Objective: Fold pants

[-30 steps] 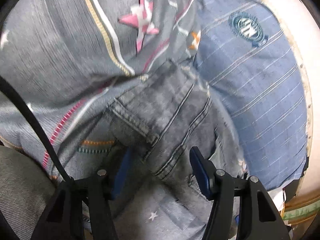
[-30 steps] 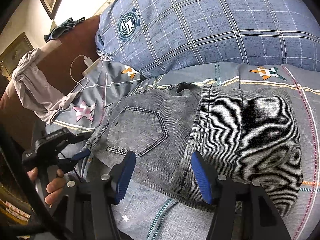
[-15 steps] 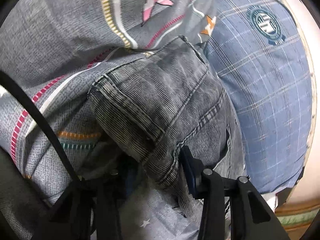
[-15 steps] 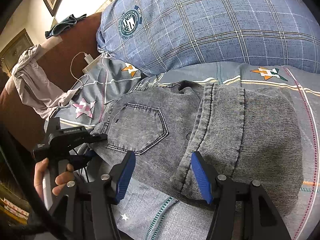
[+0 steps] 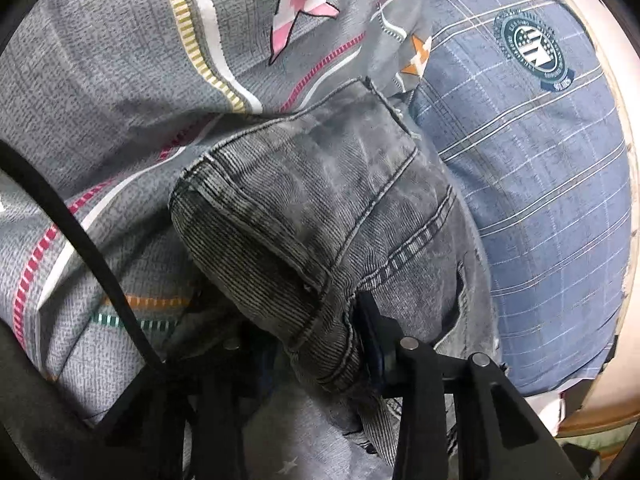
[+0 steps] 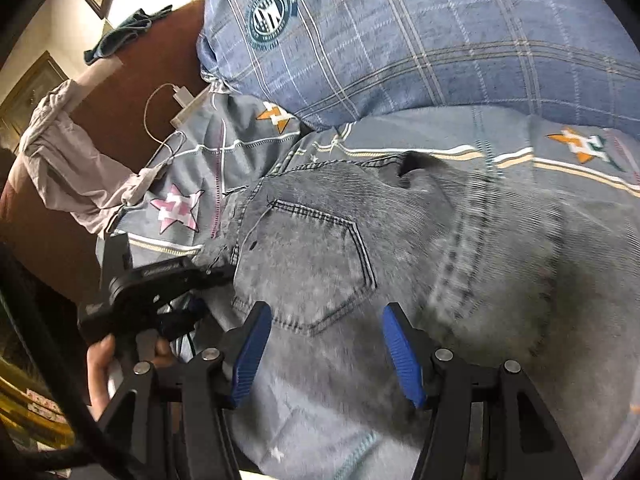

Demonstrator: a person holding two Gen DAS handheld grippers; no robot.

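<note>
We're closing the left gripper [image 5: 316,344] on a bunched corner of the pants [image 5: 320,216] — jaws have just been closing, and now they're pinching the denim at the waistband. The right gripper [image 6: 326,354] is hanging spread, empty, over the back pocket [image 6: 308,264]. The pants are lying on the bedsheet [image 6: 520,148] below the pillow [image 6: 440,32] — looks like we're about ready to lift.

Pants [image 6: 320,264] flat on bedsheet [image 6: 400,148], pillow [image 6: 440,40] behind them, touching far edge. Left gripper [image 5: 316,344] at pants' left corner, folded hem between its jaws. Right gripper [image 6: 324,352] above pants' near edge, apart from cloth. Charger [image 6: 182,98] and garment [image 6: 68,160] left of pillow, on headboard [image 6: 132,80] side
</note>
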